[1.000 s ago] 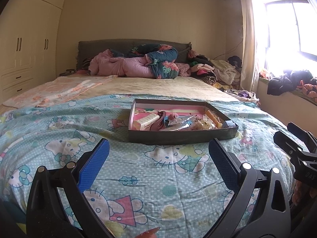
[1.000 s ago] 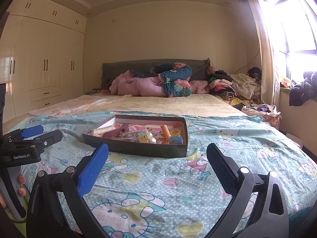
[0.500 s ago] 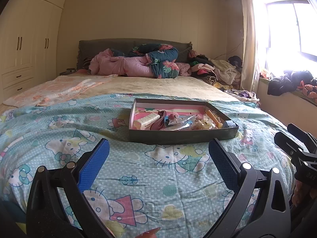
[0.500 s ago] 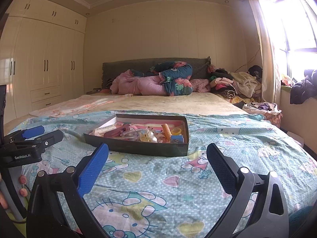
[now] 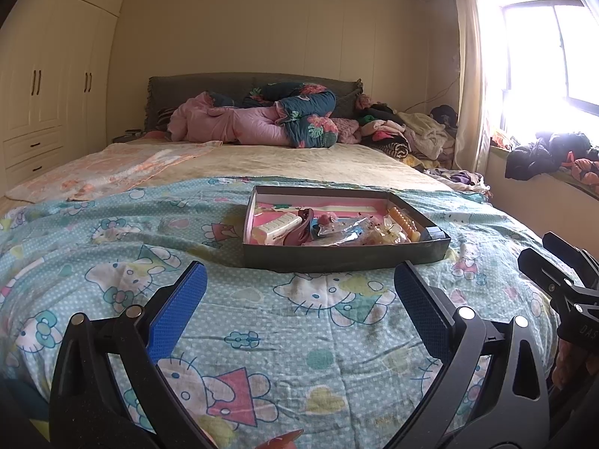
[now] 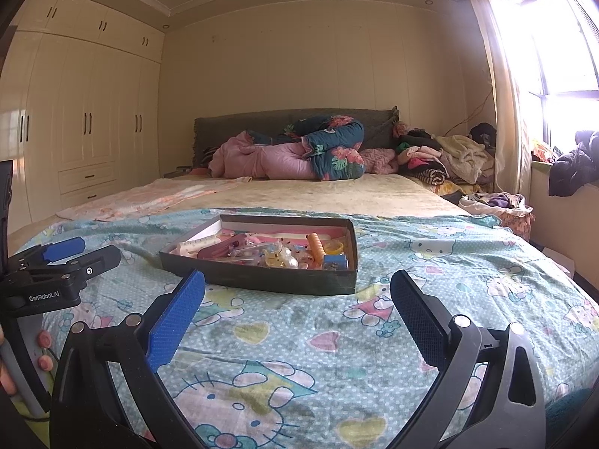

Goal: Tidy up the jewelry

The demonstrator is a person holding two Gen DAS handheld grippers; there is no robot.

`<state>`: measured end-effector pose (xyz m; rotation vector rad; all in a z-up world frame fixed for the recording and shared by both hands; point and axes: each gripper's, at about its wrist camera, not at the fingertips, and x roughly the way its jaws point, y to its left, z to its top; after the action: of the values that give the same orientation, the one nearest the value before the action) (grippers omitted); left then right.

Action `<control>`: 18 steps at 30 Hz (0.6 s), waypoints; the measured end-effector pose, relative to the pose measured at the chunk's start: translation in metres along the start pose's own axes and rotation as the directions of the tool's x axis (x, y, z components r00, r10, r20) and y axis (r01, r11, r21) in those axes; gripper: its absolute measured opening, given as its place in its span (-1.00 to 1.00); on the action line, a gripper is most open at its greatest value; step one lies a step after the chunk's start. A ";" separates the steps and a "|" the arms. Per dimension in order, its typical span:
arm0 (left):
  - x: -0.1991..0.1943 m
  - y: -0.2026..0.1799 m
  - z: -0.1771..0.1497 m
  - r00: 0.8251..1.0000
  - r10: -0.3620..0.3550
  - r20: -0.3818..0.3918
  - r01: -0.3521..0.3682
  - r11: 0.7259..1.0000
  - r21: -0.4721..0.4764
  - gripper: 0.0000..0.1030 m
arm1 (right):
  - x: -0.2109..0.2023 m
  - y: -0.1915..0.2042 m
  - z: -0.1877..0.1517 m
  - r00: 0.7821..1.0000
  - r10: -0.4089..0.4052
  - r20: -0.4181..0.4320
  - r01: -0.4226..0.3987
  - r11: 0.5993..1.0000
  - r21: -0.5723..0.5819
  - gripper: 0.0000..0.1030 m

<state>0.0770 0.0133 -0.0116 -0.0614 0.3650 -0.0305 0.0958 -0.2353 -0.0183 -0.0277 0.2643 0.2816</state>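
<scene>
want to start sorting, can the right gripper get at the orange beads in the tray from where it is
Probably yes. The right gripper is open and empty, and only bare blanket lies between it and the tray. The orange beads lie uncovered near the tray's right end, reachable over the low wall.

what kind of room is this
A home bedroom, most likely: a bed with a cartoon sheet, built-in wardrobes along the wall, and piled clothes beside the window.
</scene>
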 end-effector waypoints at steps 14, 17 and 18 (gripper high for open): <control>0.000 0.000 0.000 1.000 -0.001 -0.001 0.001 1.000 0.003 0.78 | 0.000 0.000 0.000 1.000 0.002 -0.001 -0.002 1.000 -0.003 0.88; 0.000 0.000 0.000 1.000 0.000 -0.001 0.000 1.000 0.003 0.78 | 0.000 0.000 0.000 1.000 0.001 -0.001 -0.001 1.000 -0.002 0.88; 0.000 0.000 0.000 1.000 -0.001 -0.002 0.001 1.000 0.002 0.78 | 0.000 0.001 0.000 1.000 0.000 0.000 0.000 1.000 -0.002 0.88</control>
<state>0.0769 0.0133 -0.0115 -0.0594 0.3665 -0.0317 0.0954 -0.2349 -0.0182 -0.0294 0.2642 0.2823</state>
